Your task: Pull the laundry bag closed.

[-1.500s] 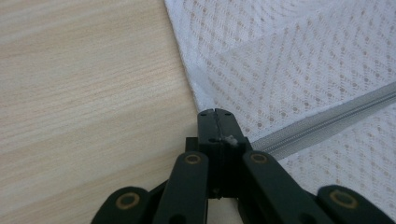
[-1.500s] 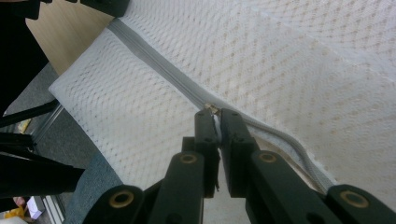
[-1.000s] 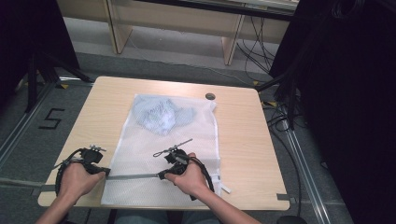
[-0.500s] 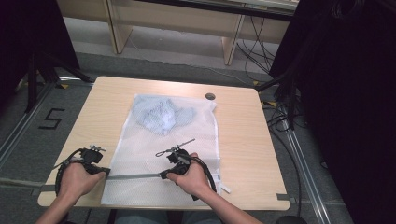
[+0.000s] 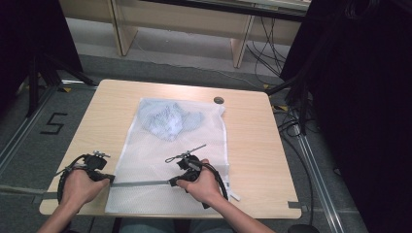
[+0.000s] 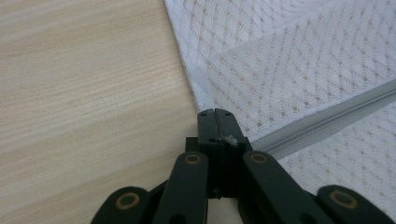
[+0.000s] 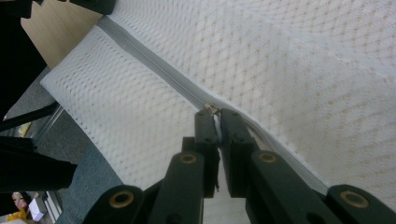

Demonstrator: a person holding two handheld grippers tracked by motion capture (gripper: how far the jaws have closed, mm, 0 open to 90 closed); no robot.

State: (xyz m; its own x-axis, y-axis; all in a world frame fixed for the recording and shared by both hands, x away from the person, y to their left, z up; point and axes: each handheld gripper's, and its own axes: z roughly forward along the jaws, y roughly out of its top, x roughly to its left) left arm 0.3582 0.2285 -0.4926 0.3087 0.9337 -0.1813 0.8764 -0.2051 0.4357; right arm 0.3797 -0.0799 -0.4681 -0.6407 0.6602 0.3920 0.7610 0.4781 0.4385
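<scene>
A white mesh laundry bag (image 5: 160, 150) lies flat on the wooden table (image 5: 252, 141), with a light blue garment (image 5: 167, 119) inside at its far end. A grey zipper (image 5: 141, 183) crosses the bag's near end. My left gripper (image 5: 108, 177) is at the zipper's left end; in the left gripper view it (image 6: 217, 114) is shut on the bag's edge, where the zipper (image 6: 327, 123) begins. Near the bag's middle, my right gripper (image 5: 172, 182) sits on the zipper line. In the right gripper view it (image 7: 215, 114) pinches the small zipper pull (image 7: 212, 110).
A small dark round cap (image 5: 218, 100) sits in the table top beyond the bag. Bare wood lies on both sides of the bag. Cables (image 5: 291, 121) run over the floor at the right, and a "5" marker (image 5: 53, 124) is on the floor at the left.
My right hand has shifted very slightly toward the near edge. The left hand and the bag look unmoved.
</scene>
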